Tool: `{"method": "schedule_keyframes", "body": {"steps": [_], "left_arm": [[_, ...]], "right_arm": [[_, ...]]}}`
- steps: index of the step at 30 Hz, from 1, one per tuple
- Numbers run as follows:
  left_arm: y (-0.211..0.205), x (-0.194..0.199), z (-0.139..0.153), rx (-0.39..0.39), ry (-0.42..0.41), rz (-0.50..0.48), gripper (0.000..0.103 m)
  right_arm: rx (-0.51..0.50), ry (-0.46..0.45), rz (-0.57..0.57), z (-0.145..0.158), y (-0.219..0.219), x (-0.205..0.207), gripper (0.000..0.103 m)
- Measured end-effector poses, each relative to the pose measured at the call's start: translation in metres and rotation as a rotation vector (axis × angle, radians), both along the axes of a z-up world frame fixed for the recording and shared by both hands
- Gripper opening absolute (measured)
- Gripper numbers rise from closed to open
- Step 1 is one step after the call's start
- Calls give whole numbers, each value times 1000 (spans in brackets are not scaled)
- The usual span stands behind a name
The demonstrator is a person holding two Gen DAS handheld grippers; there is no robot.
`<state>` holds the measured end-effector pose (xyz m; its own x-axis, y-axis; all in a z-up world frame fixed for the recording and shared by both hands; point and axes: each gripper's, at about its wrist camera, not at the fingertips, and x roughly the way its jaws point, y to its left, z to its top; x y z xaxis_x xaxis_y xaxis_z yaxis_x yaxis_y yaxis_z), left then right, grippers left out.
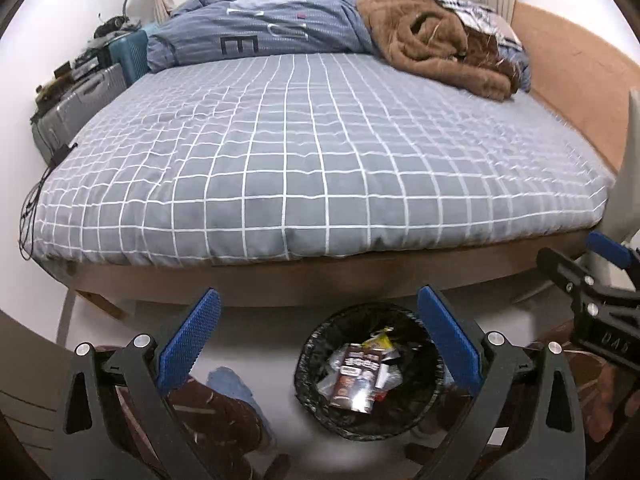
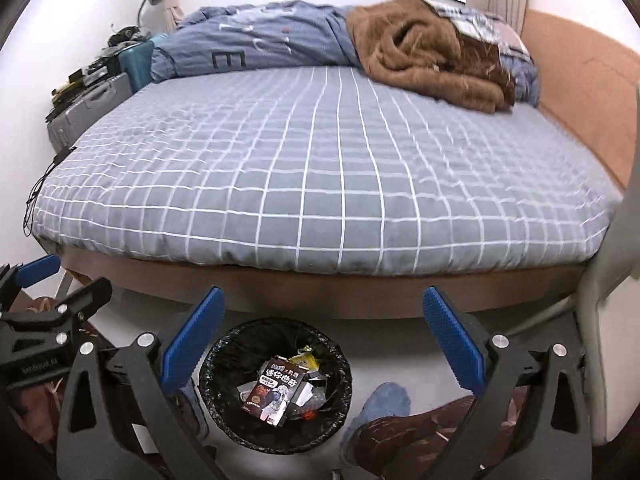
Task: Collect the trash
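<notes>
Both grippers hang over the floor at the foot of a bed, each with its blue-padded jaws spread wide and nothing between them. The left gripper (image 1: 318, 320) frames the trash bin (image 1: 320, 344) in its lower gap — the bin sits nearer its right-hand finger, whose pad overlaps the bin's rim in the view. Seen from the right gripper (image 2: 323, 318), the same trash bin (image 2: 224, 348) lies low in the gap toward the left-hand finger.

The bin is round, lined with a black bag, and already holds rubbish: a brown snack box (image 2: 272, 394) lies on top, printed face up, with a yellow wrapper (image 2: 304, 360) just beyond it and crumpled clear and white scraps around and beneath. In the left view the snack box (image 1: 356, 376) sits mid-bin, the yellow wrapper (image 1: 382, 338) at the far rim.

Beyond both sets of jaws stretches the bed (image 1: 312, 160) in a grey checked sheet, a blue duvet (image 1: 256, 24) and brown blanket (image 1: 436, 36) bunched at its far end. A person's blue slipper (image 2: 382, 402) and brown trouser leg (image 2: 408, 432) stand beside the bin — under the right gripper's right-hand finger.
</notes>
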<state>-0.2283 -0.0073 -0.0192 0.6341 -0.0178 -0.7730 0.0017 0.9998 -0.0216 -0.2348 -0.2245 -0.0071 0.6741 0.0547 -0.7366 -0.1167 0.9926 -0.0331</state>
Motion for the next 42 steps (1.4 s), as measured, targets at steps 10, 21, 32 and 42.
{"method": "schedule_keyframes", "body": {"steps": [10,21,32,42], "left_arm": [[6,-40,30,3,-41,13,97],[7,-45,34,13,-44,12,97],[5,-48,38,11,-51,7,97],[0,-48,34,7,-40,7,97]], "right_arm": [[7,-65,-22,45,-5,-51,95],[10,-61,-21,47,-6,-55,95],[34,-52,-24,46,-6,-56,95],[55,-35,-26,41,-7,-56,95]]}}
